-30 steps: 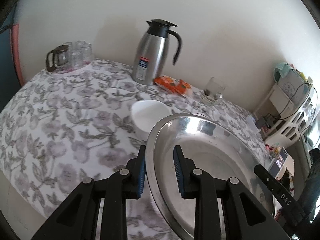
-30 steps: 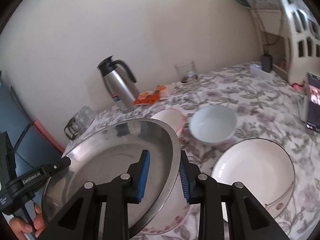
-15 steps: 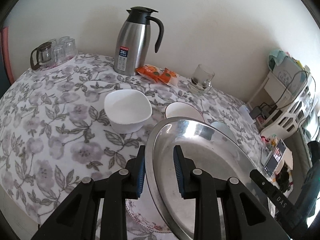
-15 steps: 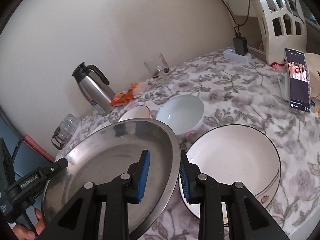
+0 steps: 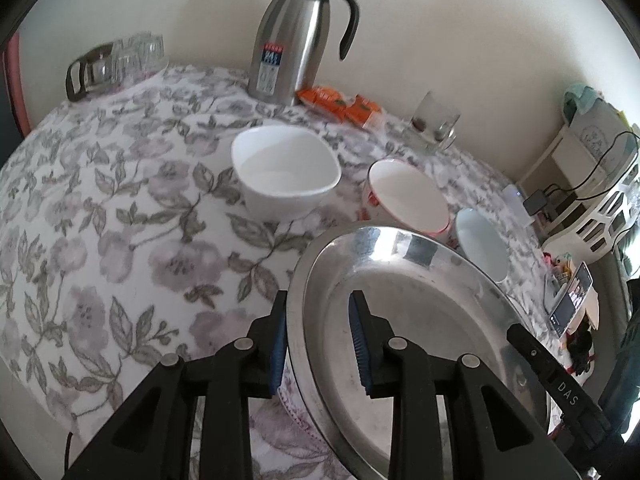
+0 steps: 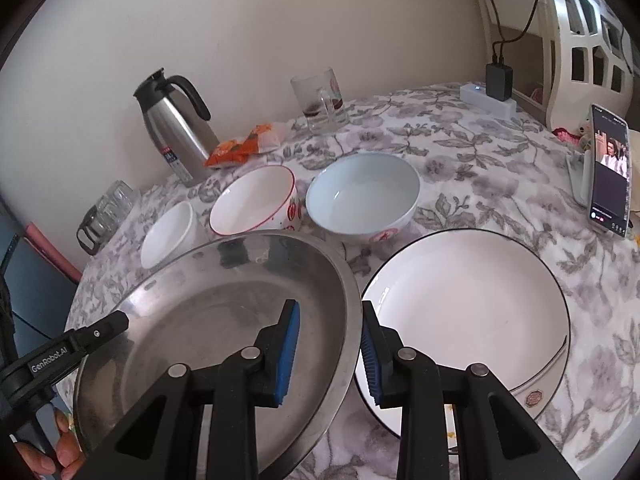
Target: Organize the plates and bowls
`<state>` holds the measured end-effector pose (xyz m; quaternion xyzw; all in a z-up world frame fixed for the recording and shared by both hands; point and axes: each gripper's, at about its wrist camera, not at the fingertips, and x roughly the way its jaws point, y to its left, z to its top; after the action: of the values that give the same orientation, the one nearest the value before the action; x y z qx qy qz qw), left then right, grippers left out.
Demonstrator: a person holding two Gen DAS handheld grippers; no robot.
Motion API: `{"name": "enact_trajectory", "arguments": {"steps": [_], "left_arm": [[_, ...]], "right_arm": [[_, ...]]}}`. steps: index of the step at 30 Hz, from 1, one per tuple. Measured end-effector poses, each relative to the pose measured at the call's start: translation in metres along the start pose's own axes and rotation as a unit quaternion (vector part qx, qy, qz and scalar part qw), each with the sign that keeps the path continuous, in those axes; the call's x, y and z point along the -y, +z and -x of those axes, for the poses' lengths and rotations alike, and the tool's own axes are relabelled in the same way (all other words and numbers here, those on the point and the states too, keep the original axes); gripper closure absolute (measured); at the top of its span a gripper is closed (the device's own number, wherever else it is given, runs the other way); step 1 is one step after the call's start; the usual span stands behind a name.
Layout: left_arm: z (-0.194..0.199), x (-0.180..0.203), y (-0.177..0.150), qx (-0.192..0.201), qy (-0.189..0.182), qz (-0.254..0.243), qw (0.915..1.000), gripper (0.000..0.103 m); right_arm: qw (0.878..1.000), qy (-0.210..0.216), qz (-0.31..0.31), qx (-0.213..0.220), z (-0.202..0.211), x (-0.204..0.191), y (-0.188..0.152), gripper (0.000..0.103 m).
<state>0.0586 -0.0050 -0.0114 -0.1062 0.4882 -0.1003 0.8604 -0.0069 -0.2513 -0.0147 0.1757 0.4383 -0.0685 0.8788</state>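
A large steel plate (image 5: 420,320) (image 6: 208,312) is held between both grippers above the table. My left gripper (image 5: 318,344) is shut on its left rim. My right gripper (image 6: 330,350) is shut on its right rim. A floral-edged plate (image 5: 288,408) peeks out beneath it. A white black-rimmed plate (image 6: 468,316) lies to the right. Behind stand a white square bowl (image 5: 286,174) (image 6: 168,232), a red-rimmed bowl (image 5: 404,196) (image 6: 256,200) and a pale blue bowl (image 5: 482,250) (image 6: 362,196).
A steel thermos jug (image 5: 294,36) (image 6: 176,124), orange snack packets (image 5: 340,104) (image 6: 244,146), a glass mug (image 5: 434,122) (image 6: 320,100) and several glasses (image 5: 116,62) stand along the back. A phone (image 6: 608,170) leans at the right edge. A floral cloth (image 5: 120,220) covers the table.
Both grippers have pulled back and lowered with the steel plate. More of the table and the bowls shows now, and the plate sits lower in both views.
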Motion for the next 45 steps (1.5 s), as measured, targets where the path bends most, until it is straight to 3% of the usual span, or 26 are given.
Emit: {"name": "enact_trajectory", "arguments": {"steps": [3,19,27,35,45], "left_arm": [[-0.006,-0.006,-0.001,-0.017,-0.004,0.013,0.9998,0.074],[-0.017,-0.014,0.001,-0.027,0.041,0.006,0.9988,0.07],[-0.032,-0.02,-0.005,-0.064,0.053,0.016,0.9964,0.069],[-0.049,-0.03,-0.012,-0.109,0.041,0.044,0.9922,0.069],[-0.051,-0.03,-0.012,-0.109,0.043,0.045,0.992,0.069]], "right_arm": [[1.0,-0.004,0.005,-0.005,-0.004,-0.001,-0.001,0.071],[0.997,-0.029,0.058,-0.033,-0.031,-0.022,-0.011,0.071],[0.996,-0.037,0.068,-0.05,-0.041,-0.025,-0.015,0.07],[0.995,-0.042,0.068,-0.059,-0.045,-0.024,-0.017,0.07],[0.995,-0.042,0.07,-0.059,-0.045,-0.026,-0.018,0.069]]}}
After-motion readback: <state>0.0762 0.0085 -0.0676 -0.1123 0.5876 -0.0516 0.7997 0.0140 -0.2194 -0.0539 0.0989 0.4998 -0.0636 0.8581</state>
